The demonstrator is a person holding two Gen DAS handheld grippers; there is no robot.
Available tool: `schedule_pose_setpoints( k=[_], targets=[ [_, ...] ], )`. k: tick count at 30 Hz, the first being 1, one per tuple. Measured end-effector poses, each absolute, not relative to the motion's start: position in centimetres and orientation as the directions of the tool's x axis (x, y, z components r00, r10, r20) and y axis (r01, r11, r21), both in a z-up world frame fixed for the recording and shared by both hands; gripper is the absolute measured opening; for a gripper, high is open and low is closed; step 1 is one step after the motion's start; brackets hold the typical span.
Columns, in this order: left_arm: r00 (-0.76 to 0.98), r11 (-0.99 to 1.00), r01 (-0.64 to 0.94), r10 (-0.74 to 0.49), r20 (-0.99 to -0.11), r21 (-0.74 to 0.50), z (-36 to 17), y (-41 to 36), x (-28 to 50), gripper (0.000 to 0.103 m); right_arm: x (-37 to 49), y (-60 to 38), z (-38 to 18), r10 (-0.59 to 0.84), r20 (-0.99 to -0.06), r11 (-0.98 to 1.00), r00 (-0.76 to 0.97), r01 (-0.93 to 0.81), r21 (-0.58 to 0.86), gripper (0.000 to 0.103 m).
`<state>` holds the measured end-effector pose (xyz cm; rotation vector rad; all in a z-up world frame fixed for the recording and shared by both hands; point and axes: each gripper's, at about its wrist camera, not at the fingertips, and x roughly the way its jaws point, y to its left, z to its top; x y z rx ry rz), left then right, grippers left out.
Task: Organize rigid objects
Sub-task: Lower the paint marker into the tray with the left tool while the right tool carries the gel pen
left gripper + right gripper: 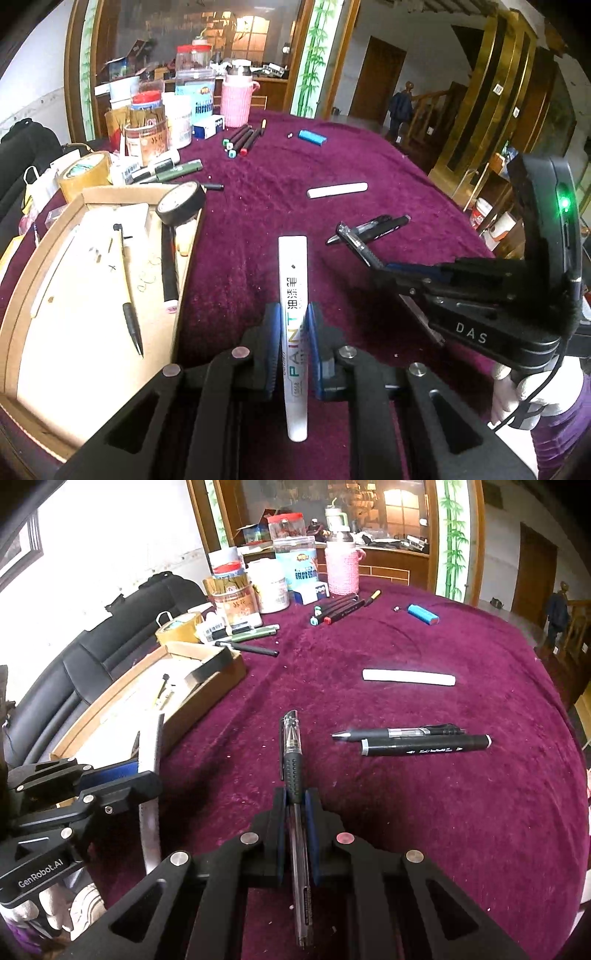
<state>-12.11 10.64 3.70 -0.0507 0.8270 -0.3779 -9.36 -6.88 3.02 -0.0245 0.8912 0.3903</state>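
Note:
In the left wrist view my left gripper point(293, 309) is shut on a white paint marker point(293, 266), which points forward above the purple cloth. The right wrist view has my right gripper point(294, 794) shut on a black gel pen point(291, 753), also held clear of the cloth. Each gripper shows in the other's view: the right gripper point(386, 271) with its pen point(352, 240), and the left gripper point(142, 775) with the marker point(149, 753). A shallow cardboard box point(186, 273) point(207, 698) with pens inside lies to the left. Loose on the cloth lie a white marker point(337, 190) point(408, 677) and two black pens point(384, 224) point(424, 744).
Jars point(146, 129), a pink-sleeved bottle point(238, 99), tape rolls point(86, 173) and a bunch of markers point(240, 142) crowd the table's far left. A blue lighter point(312, 137) lies far off. A black sofa point(92, 653) stands left of the table, whose edge curves away on the right.

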Motion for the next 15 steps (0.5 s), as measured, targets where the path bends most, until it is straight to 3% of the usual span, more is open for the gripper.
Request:
schedule_pose_setpoints(
  k=[15],
  targets=[
    [0.689, 0.918, 0.309, -0.396, -0.607, -0.248, 6.9, 13.9, -14.9, 0.014, -11.7, -3.4, 6.7, 0.347, -0.716, 0.913, 0.606, -0.394, 0.109, 0.011]
  ],
)
